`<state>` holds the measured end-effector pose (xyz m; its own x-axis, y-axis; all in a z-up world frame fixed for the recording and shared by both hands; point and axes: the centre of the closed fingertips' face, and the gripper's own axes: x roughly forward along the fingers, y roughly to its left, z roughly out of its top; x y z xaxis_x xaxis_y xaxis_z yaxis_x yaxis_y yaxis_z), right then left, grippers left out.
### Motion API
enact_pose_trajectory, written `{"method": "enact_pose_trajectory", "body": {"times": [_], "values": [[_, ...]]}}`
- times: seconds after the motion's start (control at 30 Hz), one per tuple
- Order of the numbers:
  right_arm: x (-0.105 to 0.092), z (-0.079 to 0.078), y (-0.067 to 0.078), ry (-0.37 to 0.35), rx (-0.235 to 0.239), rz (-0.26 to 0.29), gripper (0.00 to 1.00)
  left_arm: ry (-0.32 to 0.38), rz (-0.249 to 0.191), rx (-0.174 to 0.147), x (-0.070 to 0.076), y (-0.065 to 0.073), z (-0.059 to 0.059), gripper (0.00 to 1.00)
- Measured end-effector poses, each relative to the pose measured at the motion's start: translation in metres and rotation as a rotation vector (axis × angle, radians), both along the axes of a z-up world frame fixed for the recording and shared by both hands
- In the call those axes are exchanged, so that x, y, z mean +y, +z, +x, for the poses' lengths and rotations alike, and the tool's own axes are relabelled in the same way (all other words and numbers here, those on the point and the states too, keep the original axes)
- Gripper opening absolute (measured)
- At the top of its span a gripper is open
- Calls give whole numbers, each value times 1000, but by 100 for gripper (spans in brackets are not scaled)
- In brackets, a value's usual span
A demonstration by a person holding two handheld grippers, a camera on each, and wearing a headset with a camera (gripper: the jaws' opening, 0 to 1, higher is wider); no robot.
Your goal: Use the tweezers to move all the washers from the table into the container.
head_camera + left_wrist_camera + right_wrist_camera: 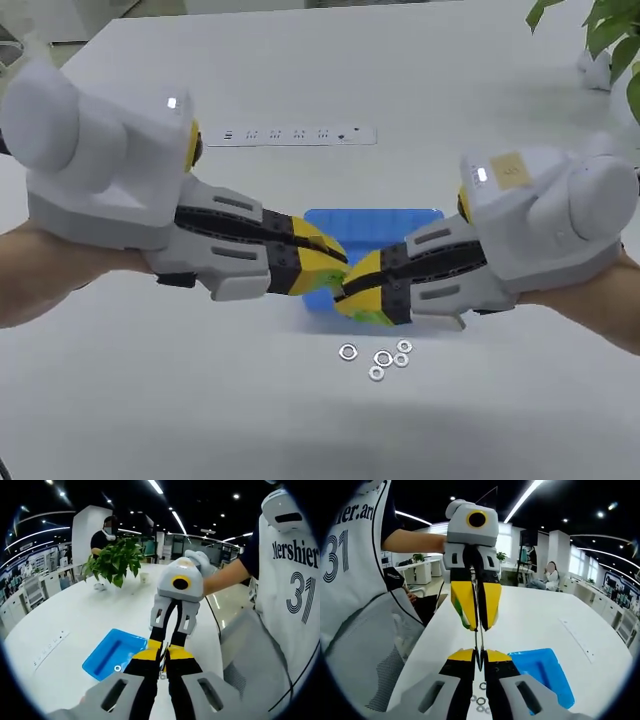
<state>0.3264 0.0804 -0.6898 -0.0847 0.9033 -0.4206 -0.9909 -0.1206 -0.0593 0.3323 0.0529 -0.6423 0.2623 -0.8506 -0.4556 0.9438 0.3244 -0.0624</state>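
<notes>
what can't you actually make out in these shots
Head view: the thin metal tweezers lie hidden between the left claw and right claw tips; which grips them is unclear.
Head view: the near part of the blue plastic tray sits behind both claws.
Right gripper view: the small metal washers sit partly behind that claw, so no count.

My left hand-held gripper (pixel 333 262) and right hand-held gripper (pixel 352 290) cover the near edge of the container (pixel 372 228). Just before the container, washers (pixel 482 700) lie partly behind my jaws; the tweezers (pixel 479 647) are a bare sliver.
</notes>
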Motion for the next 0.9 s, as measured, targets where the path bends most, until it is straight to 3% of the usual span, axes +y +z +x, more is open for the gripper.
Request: {"method": "enact_pose_trajectory", "body": {"times": [0.47, 0.57, 0.6, 0.67, 0.9], "values": [[-3, 0, -4, -18, 63, 43, 7, 20, -47, 0, 3, 4, 3, 9], [-3, 0, -7, -19, 71, 38, 7, 2, -27, -37, 2, 2, 3, 7], [-4, 0, -8, -24, 79, 40, 7, -12, -8, -71, 1, 1, 4, 7], [-4, 0, -11, -23, 82, 35, 7, -24, -15, -36, -1, -2, 0, 7], [-3, -7, -28, 4, 43, -23, 8, -50, 22, -5, -1, -21, -7, 7]]}}
